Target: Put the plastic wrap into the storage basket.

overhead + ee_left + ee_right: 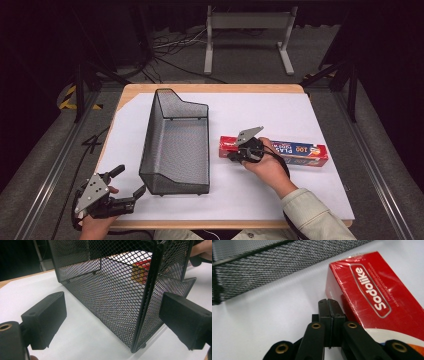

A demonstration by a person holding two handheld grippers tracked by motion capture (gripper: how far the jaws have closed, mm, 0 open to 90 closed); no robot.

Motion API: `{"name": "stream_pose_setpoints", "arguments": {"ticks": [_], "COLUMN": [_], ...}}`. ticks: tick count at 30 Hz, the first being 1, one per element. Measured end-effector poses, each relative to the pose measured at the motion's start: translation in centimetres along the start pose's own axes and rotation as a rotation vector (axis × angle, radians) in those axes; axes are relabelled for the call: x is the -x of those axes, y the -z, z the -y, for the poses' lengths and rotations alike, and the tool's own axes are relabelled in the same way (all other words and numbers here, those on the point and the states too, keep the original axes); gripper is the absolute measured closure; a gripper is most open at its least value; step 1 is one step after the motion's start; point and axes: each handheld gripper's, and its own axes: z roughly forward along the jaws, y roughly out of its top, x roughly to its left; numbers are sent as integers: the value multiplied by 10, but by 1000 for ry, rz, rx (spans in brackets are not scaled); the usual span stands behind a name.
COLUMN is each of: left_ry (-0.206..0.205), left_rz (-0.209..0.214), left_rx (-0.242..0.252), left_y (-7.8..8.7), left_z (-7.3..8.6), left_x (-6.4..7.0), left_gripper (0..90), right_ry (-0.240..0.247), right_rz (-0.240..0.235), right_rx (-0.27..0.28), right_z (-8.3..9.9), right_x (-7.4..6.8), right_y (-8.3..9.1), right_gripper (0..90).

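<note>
Lengthwise, a glossy red "Sodolike" box (280,150) lies flat.

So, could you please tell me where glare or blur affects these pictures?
Right gripper view: glare streaks the red box wrapping, and the shut right gripper is soft. Left gripper view: the near jaws blur, the mesh basket stays sharp. High view: the white table is bright against dark surroundings.

red Sodolike box (295,151) — long, flat on white mat | right of mesh basket (176,145) — upright, empty
</note>
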Motion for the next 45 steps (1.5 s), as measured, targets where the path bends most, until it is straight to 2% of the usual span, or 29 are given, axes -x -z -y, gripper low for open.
{"name": "stream_pose_setpoints", "arguments": {"ticks": [7, 8, 10, 15, 19, 23, 26, 29, 30, 33, 35, 39, 41, 45], "left_ry": [-5, -5, -8, -6, -5, -3, -2, -3, -7, -6, -7, -11, -12, -6], "left_rz": [2, 2, 5, 5, 4, 4, 4, 4, 4, 3, 3, 6, 6, 3], "left_rx": [-6, -6, -12, -9, -9, -9, -7, -7, -8, -8, -10, -15, -16, -12], "left_y": [0, 0, 0, 0, 0, 0, 0, 0, 0, 0, 0, 0, -1, -2], "left_z": [0, 0, 0, 0, 0, 1, 1, 1, 1, 1, 0, 0, 0, 0], "left_x": [0, 0, 0, 0, 0, 0, 0, 0, -1, -1, -1, 0, 0, 1], "left_gripper": [84, 84, 84, 84, 84, 84, 84, 84, 84, 84, 84, 84, 84, 84], "right_ry": [-1, -13, -16, -88, -120, -133, -144, -133, -129, -135, -133, -156, -175, -233], "right_rz": [21, 25, 48, 87, 109, 144, 152, 145, 133, 64, 64, 107, 143, 198], "right_rx": [-9, -10, -17, -20, -25, -35, -38, -37, -36, 15, 49, 90, 98, 116], "right_z": [-2, -2, -4, -9, -12, -15, -15, -15, -15, -15, -14, -7, 0, 19], "right_x": [3, 4, 6, 19, 30, 37, 41, 41, 40, 40, 42, 52, 60, 76], "right_y": [-4, -5, -6, -8, -9, -11, -11, -10, -8, 3, 18, 49, 65, 92], "right_gripper": [900, 900, 900, 900, 900, 900, 900, 900, 900, 900, 900, 900, 900, 900]}}
